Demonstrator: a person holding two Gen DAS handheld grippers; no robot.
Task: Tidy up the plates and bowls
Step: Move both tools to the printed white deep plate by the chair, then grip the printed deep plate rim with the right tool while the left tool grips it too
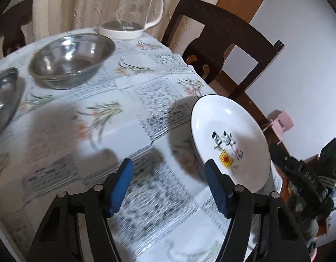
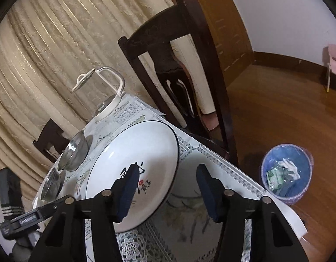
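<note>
A white plate (image 1: 229, 131) with a dark rim and painted characters lies near the table's right edge. My left gripper (image 1: 169, 168) hangs open over the flowered tablecloth (image 1: 128, 113), nothing between its blue pads; its right finger overlaps the plate's near rim. In the right wrist view the plate (image 2: 133, 152) fills the middle. My right gripper (image 2: 168, 168) is open, its left finger over the plate and its right finger beyond the rim. The pads do not press on it. Two steel bowls (image 1: 72, 59) (image 1: 4, 96) stand at the far left.
A glass kettle (image 1: 133, 11) with a white base stands at the table's far edge before a curtain. A dark wooden chair (image 2: 179, 65) is pushed against the table's right side. A blue bin (image 2: 285, 172) and a pink stool (image 2: 333, 61) are on the wooden floor.
</note>
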